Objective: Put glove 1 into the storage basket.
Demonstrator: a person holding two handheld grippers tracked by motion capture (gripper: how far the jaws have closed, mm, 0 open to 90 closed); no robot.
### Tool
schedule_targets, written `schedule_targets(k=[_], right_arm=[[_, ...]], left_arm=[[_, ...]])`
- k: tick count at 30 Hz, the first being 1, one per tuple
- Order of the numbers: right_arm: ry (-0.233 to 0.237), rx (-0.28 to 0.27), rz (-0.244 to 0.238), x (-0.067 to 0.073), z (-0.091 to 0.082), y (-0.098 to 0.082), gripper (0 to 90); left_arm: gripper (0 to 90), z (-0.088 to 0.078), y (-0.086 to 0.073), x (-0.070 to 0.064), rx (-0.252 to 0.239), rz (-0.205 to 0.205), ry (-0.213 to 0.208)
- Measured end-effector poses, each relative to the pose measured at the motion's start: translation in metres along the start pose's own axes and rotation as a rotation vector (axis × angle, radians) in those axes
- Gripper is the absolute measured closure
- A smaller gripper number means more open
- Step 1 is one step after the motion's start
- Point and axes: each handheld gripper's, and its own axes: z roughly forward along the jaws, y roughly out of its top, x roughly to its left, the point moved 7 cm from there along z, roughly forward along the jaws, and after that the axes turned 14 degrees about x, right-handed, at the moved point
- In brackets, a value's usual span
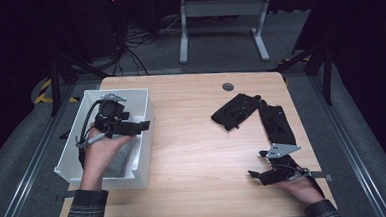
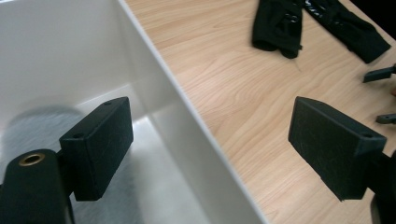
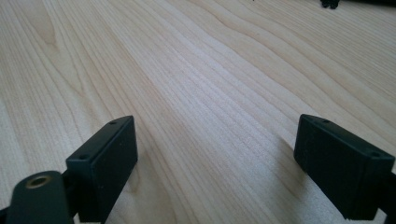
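Observation:
A white bin stands at the table's left edge with a soft grey item lying in it. My left gripper hovers over the bin's right wall, jaws open with one on either side of it and nothing between them. The grey item is a blur below the left jaw. Two black fabric pieces lie at the right: a folded one and a long one. My right gripper rests low on the table near the front right, open and empty over bare wood.
The wooden table has a round grey cable port near its far edge. In the left gripper view the black pieces lie far off beyond the bin. A white desk frame stands on the floor behind.

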Motion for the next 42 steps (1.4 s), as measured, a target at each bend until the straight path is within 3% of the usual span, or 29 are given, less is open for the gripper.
schedule_targets(k=[12, 29, 33, 36, 42], right_arm=[[0.0, 0.0, 0.0, 0.0, 0.0, 0.0, 14.1], [0.0, -0.001, 0.0, 0.0, 0.0, 0.0, 14.2], [0.0, -0.001, -0.001, 0.0, 0.0, 0.0, 14.2], [0.002, -0.001, -0.001, 0.0, 0.0, 0.0, 14.2], [0.001, -0.001, -0.001, 0.0, 0.0, 0.0, 14.1]], left_arm=[[15.5, 0.017, 0.011, -0.045, -0.017, 0.095, -0.051], [15.6, 0.053, 0.01, -0.1, -0.005, 0.202, -0.104], [15.6, 0.063, 0.008, -0.112, -0.002, 0.226, -0.106], [15.6, 0.08, 0.002, -0.123, 0.024, 0.258, -0.108], [15.6, 0.103, -0.011, -0.133, 0.039, 0.286, -0.108]])
